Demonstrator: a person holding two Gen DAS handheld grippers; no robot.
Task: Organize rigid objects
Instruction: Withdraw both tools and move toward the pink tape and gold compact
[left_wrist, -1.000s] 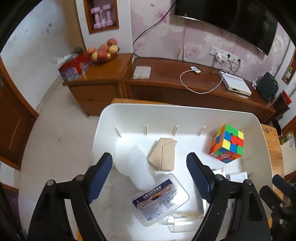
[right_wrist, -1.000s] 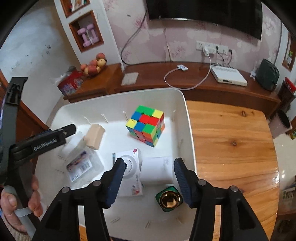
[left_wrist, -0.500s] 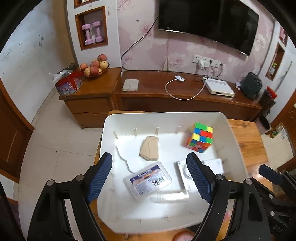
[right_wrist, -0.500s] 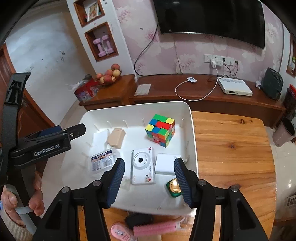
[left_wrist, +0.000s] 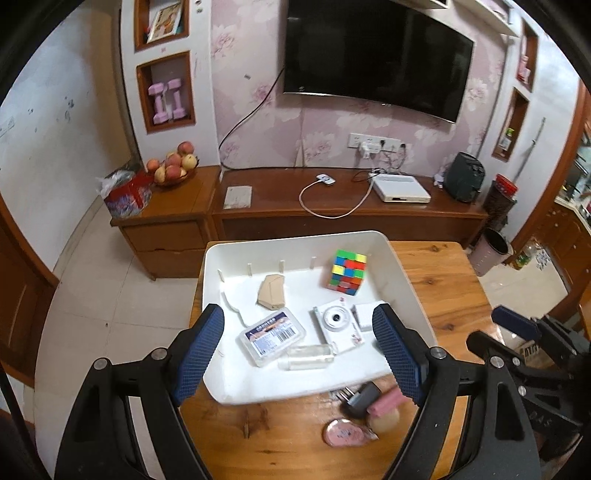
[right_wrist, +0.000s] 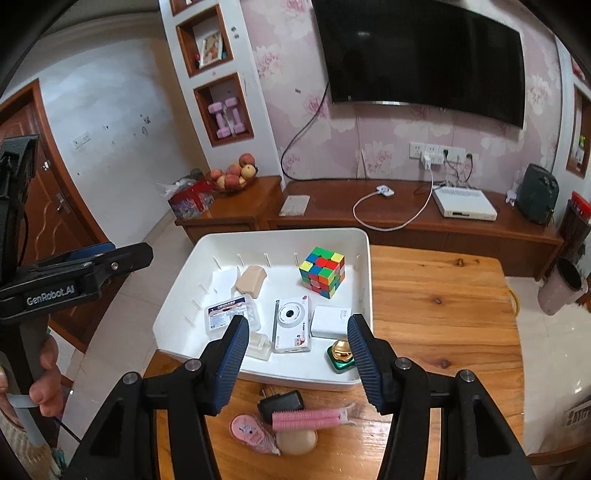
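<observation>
I am pulling both grippers up and back from the white bin; a second ago they were hanging low inside it, and now the whole bin and the table edge are showing. My left gripper and right gripper are both gaping wide, holding nothing. The Rubik's cube, white camera and labelled clear case are sitting in the bin. A black plug adapter, a pink roller and what is probably a correction-tape dispenser are lying outside, so I am likely turning to those next.
</observation>
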